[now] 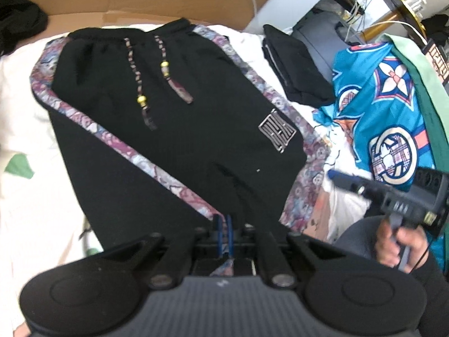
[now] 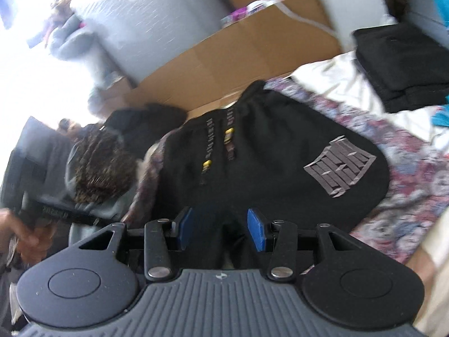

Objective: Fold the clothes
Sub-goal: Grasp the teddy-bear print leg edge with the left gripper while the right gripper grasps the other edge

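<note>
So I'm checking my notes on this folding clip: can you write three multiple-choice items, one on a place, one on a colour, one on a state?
1. Where does the folded black garment lie?
A. on the black shorts
B. between the shorts and the turquoise printed cloth
C. inside the cardboard box

2. What colour are the beads on the drawstrings?
A. yellow
B. red
C. white

3. How is the left gripper?
A. wide open over bare sheet
B. shut on the shorts' patterned trim
C. shut on a drawstring

Key: 1 B, it sits apart from the black shorts, beside the turquoise printed cloth; 2 A, both beads show yellow; 3 B, its blue pads pinch the patterned trim at the hem.
</note>
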Motion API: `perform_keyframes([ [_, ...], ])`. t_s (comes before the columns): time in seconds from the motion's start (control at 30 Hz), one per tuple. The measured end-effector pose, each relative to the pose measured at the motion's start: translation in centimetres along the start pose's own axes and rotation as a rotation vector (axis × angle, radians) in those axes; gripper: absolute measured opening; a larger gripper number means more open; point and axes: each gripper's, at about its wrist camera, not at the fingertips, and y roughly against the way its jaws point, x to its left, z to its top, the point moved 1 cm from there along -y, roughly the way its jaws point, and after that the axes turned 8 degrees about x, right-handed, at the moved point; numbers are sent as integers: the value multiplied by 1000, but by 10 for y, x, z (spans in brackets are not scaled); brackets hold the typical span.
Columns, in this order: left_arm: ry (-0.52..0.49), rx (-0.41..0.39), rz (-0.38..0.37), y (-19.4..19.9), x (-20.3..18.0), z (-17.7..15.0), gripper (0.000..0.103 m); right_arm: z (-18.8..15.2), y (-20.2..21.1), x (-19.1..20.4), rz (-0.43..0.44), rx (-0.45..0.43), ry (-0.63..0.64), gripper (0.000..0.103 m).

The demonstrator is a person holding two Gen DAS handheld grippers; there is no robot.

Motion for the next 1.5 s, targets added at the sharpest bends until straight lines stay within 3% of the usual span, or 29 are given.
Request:
perform_keyframes([
  [0.37, -35, 18, -17, -20, -33, 16, 4, -18, -39, 44, 50, 60, 177, 47],
  [0.87, -26, 63, -76, -50, -55, 21, 4, -26, -64, 57, 46, 63, 218, 49],
  [1.13, -23, 42, -67, -52, -71, 26, 4, -22, -63, 53, 44, 44, 207, 49],
  [1.2, -22, 40, -71, -53, -74, 27, 4, -23, -63, 53, 42, 41, 214, 43],
  [1.33, -34, 39, -60, -56, -79, 27, 4, -22, -63, 49, 4, 43, 211, 19],
  [1.43, -32, 38, -57, -56, -80, 25, 6, -21, -63, 45, -20, 44, 197, 7],
  [1.5, -28, 39, -61, -54, -80, 25, 9, -21, -63, 44, -38, 48, 198, 5],
])
